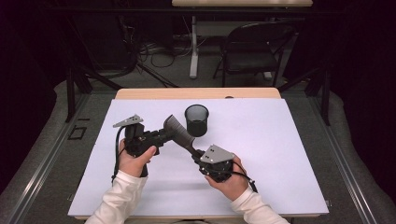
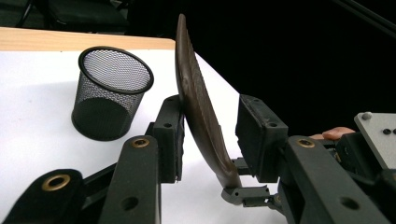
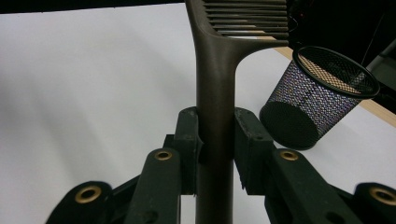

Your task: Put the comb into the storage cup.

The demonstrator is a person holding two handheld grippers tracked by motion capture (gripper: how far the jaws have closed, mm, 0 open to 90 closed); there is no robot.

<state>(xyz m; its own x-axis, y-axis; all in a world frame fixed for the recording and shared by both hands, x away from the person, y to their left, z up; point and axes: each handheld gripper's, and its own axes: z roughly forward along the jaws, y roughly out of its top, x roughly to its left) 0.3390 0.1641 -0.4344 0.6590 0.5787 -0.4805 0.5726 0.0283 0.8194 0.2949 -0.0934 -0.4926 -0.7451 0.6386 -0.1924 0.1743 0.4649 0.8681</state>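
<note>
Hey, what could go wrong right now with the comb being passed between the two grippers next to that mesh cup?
1. The right gripper clamps the comb by its handle, while the left gripper's fingers bracket the toothed end with a gap on one side. If the right lets go early, the comb may drop.
2. The toothed end is thin and curved, so a squeeze there could twist it.
3. The mesh cup stands close by; a swing might tip it.
</note>
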